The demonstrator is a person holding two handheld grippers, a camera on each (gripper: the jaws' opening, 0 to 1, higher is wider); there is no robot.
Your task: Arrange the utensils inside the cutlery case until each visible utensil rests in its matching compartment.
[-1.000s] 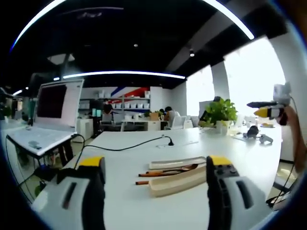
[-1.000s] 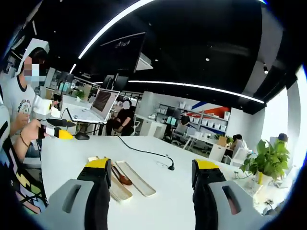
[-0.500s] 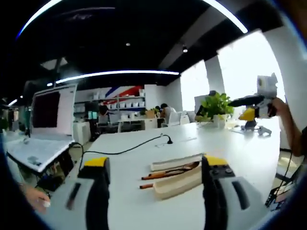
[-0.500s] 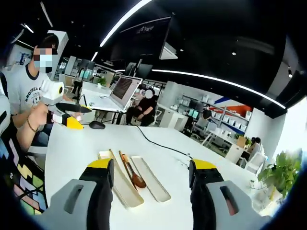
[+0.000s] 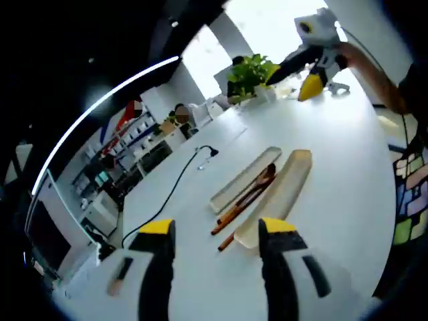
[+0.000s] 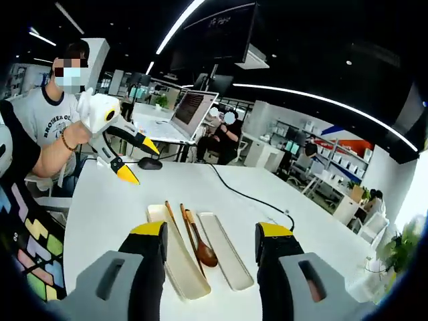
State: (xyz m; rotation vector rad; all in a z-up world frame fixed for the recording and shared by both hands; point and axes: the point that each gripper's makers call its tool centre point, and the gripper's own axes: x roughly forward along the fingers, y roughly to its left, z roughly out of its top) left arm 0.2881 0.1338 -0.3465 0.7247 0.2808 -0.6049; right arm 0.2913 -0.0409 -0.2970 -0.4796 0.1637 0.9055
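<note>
Change: both cameras have tipped downward over the last second, so the white table takes up far more of each view and the ceiling less; the things on it keep their places, it is the hands that moved. I judge this an approach, with nothing grasped yet.
Left gripper: jaws wide apart and empty, hanging over the near table edge; the case half's near end lies just at 1 o'clock of it.
Right gripper: jaws spread, nothing between them, with the utensils at 12 o'clock between the tips.
Cutlery case: two pale trays lying apart, the deeper half and the shallower half.
Wooden spoon: on the bare table between the halves, so not yet in a compartment.
Chopsticks: beside the spoon, along the deeper half's edge; whether in it or just outside, I cannot tell.
Black cable: at 1 o'clock beyond the trays, well apart from them.
Laptop: far end of the table, at 11 o'clock.
Obstacle: none lies near the trays; the two grippers converging are the likeliest clash.
</note>
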